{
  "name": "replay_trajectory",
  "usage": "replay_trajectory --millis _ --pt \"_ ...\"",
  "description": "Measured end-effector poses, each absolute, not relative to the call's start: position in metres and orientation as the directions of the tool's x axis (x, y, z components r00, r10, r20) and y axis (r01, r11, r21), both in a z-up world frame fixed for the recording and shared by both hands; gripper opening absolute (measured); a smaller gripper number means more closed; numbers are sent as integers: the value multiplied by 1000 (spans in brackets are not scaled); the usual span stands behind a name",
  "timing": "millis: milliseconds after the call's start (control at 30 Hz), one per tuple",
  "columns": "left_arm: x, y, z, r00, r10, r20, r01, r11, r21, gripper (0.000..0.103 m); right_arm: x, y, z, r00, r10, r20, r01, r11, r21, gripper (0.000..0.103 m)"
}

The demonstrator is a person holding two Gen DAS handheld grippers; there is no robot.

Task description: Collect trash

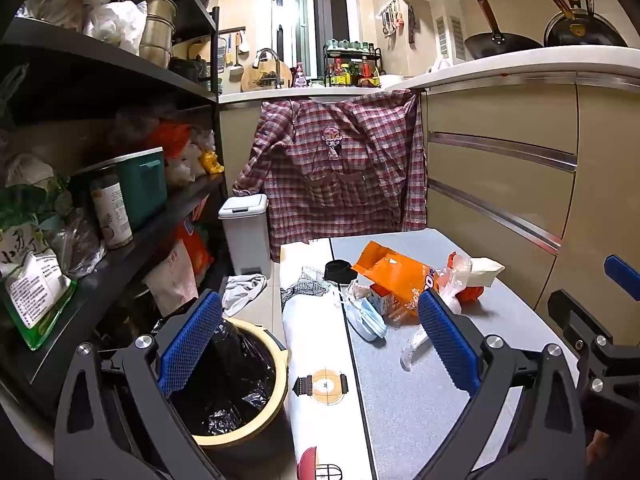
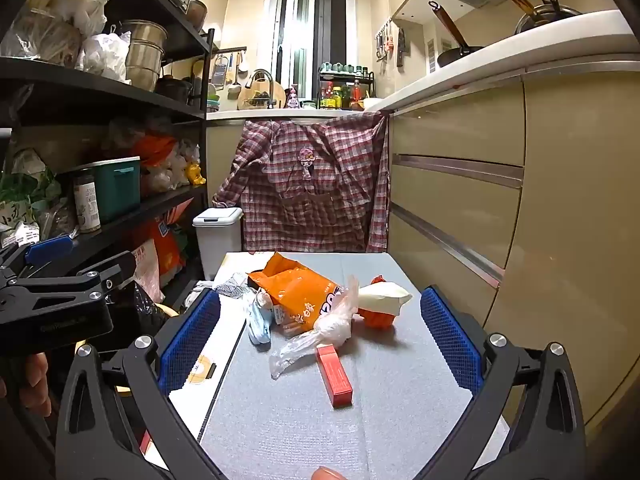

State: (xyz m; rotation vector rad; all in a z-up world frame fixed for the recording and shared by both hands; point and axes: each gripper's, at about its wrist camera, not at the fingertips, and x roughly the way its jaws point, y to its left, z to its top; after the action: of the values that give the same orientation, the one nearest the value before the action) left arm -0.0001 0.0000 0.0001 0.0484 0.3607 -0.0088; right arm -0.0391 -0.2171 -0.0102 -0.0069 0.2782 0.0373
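Narrow kitchen, black shelving left, beige drawers right, window beyond, tiled floor

My left tongs are black linkage arms with silver screws. Both carry blue mesh-textured pads; my right tongs match.

This is a narrow home kitchen. A white counter runs along the right over beige drawer fronts, with woks resting on top. At the far end stand a sink faucet, a rack of sauce bottles and utensils hanging on the wall. A plaid apron drapes from the counter edge. On the left, black shelves carry steel pots, bagged food and a teal box. A white pedal bin stands on the tiled floor.
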Motion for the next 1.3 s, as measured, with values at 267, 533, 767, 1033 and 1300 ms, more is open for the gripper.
replay_trajectory --millis 267,533,767,1033,1300 --pt "0 0 0 936 -1 -351 17 999 43 95 -39 -216 -11 961 35 -275 -37 999 -4 98" --pt "2 -1 0 937 2 -349 14 999 44 95 -39 -214 -10 960 38 -276 -41 999 -3 98" --pt "1 5 1 938 1 -347 14 999 42 95 -39 -214 -11 960 39 -278 -43 999 -8 98" --pt "1 4 2 939 6 -345 10 999 44 95 -39 -213 -12 961 37 -274 -41 999 -9 98" --pt "0 3 2 939 8 -345 8 999 45 95 -40 -212 -11 962 38 -272 -41 999 -7 98"
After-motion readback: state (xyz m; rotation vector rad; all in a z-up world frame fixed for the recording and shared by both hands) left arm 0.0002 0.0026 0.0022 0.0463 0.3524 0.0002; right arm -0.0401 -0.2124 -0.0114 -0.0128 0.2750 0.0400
